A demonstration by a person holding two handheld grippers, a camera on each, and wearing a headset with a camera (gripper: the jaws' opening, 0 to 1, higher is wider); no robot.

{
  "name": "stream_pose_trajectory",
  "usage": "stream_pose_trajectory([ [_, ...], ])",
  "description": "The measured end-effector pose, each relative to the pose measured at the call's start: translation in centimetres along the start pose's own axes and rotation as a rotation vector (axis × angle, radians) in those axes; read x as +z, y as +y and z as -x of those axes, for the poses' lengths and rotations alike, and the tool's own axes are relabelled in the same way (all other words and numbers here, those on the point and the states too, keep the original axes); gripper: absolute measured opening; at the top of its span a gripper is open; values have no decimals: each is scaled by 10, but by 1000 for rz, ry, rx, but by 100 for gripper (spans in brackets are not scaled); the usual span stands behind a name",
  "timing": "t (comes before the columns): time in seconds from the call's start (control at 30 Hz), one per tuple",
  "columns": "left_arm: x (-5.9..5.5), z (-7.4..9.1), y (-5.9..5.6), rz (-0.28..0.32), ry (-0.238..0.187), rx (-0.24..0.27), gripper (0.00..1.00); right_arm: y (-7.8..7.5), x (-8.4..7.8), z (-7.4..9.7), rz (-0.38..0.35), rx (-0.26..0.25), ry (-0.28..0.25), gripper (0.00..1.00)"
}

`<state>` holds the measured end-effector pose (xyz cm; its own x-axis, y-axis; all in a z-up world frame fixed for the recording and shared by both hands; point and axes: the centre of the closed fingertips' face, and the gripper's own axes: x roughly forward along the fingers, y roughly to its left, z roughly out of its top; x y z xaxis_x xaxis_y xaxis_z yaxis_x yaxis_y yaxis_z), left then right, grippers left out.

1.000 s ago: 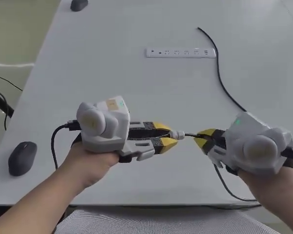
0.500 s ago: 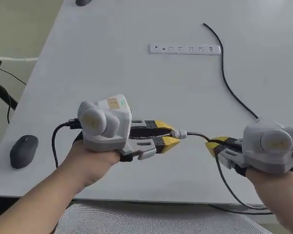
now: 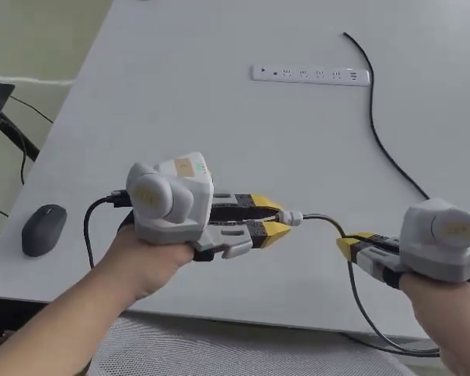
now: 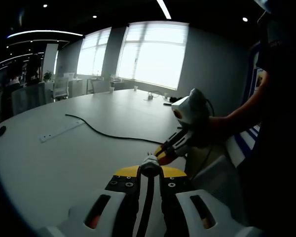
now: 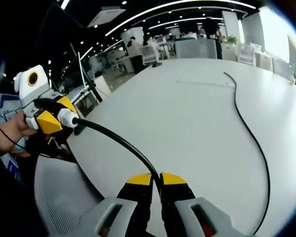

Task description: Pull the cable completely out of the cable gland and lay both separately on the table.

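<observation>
My left gripper [image 3: 280,222] is held above the front of the white table [image 3: 180,102], shut on the small white cable gland [image 3: 291,218]. A black cable [image 3: 323,218] comes out of the gland and curves right and down into my right gripper [image 3: 347,244], which is shut on it. In the left gripper view the gland [image 4: 150,164] sits between the yellow tips, with the right gripper [image 4: 166,151] just beyond. In the right gripper view the cable [image 5: 119,143] runs from my closed jaws up to the gland [image 5: 68,118] in the left gripper [image 5: 53,120].
A white power strip [image 3: 310,74] lies far back on the table, and its black cord [image 3: 385,145] trails toward the right front edge. A dark mouse [image 3: 43,229] rests at the left edge. A mesh chair seat [image 3: 188,348] is below the front edge.
My right gripper has moved right and slightly down, away from the left one, drawing a longer stretch of cable out of the gland. The left gripper has held its place.
</observation>
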<state>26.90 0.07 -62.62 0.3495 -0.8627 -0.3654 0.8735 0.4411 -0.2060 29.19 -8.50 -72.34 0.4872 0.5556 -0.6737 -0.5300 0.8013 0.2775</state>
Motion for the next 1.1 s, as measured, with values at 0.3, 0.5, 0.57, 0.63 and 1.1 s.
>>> stream_pose_trajectory([
  [0.3, 4, 1, 3, 15, -4, 24, 15, 4, 0, -3, 63, 30, 13, 1],
  [0.5, 7, 2, 8, 14, -9, 33, 15, 4, 4, -1, 158, 32, 17, 1],
  [0.57, 8, 2, 8, 17, -10, 32, 15, 7, 4, 1, 190, 42, 24, 1],
  [0.63, 8, 2, 8, 15, -6, 30, 15, 9, 8, 1, 218, 44, 5, 3],
  [1.1, 7, 1, 7, 27, 2, 28, 15, 64, 61, 20, 611, 124, -106, 18],
])
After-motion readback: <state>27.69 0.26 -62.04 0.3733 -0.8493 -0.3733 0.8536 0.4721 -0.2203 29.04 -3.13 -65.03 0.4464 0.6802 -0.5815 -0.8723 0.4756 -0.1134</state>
